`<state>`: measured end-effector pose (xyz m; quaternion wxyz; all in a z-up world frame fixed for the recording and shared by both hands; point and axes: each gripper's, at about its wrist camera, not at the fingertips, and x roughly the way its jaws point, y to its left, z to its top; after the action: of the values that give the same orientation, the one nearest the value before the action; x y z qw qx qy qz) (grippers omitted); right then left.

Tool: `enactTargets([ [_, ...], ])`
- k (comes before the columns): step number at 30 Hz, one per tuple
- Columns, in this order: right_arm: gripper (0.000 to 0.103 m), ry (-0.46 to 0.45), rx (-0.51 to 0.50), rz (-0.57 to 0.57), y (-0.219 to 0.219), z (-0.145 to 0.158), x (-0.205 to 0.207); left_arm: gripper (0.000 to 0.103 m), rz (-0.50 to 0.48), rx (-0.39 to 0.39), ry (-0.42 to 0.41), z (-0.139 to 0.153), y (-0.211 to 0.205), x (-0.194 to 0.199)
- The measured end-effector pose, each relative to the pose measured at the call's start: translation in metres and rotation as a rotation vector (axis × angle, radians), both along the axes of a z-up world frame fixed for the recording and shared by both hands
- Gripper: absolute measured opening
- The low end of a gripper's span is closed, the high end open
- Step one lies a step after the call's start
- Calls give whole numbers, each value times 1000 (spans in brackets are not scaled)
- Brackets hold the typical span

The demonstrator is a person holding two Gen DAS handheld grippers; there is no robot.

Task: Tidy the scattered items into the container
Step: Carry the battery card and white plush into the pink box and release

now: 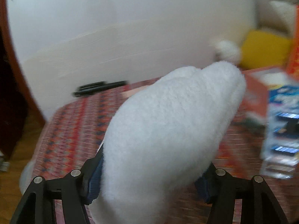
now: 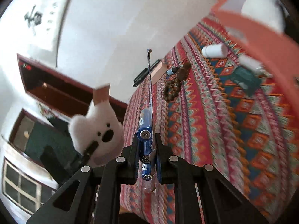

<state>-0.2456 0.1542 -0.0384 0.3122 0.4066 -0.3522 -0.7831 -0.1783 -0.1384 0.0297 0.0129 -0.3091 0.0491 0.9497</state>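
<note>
The left gripper (image 1: 149,183) clamps a white plush toy (image 1: 168,127); the right gripper (image 2: 146,160) pinches a battery pack (image 2: 147,130). The orange container (image 2: 261,43) lies far right, nearer the right gripper; the pack's long axis runs forward along the fingers.

We see very little writing that can be read; large black brush-written characters stand on a white wall scroll (image 2: 37,16) at the upper left of the right wrist view, too tilted and blurred for us to make out; white lettering runs along the blue batteries in the battery pack (image 2: 144,130) between the jaws, also too small and blurred to read; in the left wrist view the same battery pack (image 1: 282,123) shows blue and white printing on its card, smeared by motion; we read no numbers or brand names.
</note>
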Motion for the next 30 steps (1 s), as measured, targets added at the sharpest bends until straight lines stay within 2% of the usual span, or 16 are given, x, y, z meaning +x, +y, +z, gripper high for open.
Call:
enactTargets([
  [5, 15, 59, 23, -56, 72, 24, 65, 68, -209, 107, -4, 21, 78, 22],
  [10, 15, 160, 69, -206, 158, 62, 89, 68, -371, 156, -11, 42, 169, 4],
  [12, 15, 193, 82, -267, 193, 78, 91, 68, -426, 191, -23, 53, 206, -8],
  [16, 15, 261, 147, -397, 255, 116, 75, 68, -507, 237, -39, 70, 267, -58],
  [19, 15, 284, 197, -464, 291, 137, 52, 68, -548, 281, -68, 75, 311, -95],
  [21, 16, 275, 202, -486, 308, 136, 18, 72, -554, 316, -86, 67, 332, -126],
  [22, 22, 252, 213, -482, 314, 131, -8, 78, -552, 334, -92, 62, 342, -141],
  [23, 35, 221, 228, -477, 321, 128, -28, 83, -545, 344, -96, 56, 350, -156],
  [24, 50, 171, 247, -489, 326, 119, -48, 83, -516, 315, -96, 47, 355, -171],
  [25, 78, 111, 271, -523, 332, 106, -65, 83, -488, 285, -96, 39, 359, -184],
  [27, 82, 40, 289, -562, 342, 86, -77, 83, -422, 237, -92, 31, 351, -197],
  [30, 82, 37, 267, -554, 345, 64, -63, 84, -346, 244, -55, 27, 299, -194],
])
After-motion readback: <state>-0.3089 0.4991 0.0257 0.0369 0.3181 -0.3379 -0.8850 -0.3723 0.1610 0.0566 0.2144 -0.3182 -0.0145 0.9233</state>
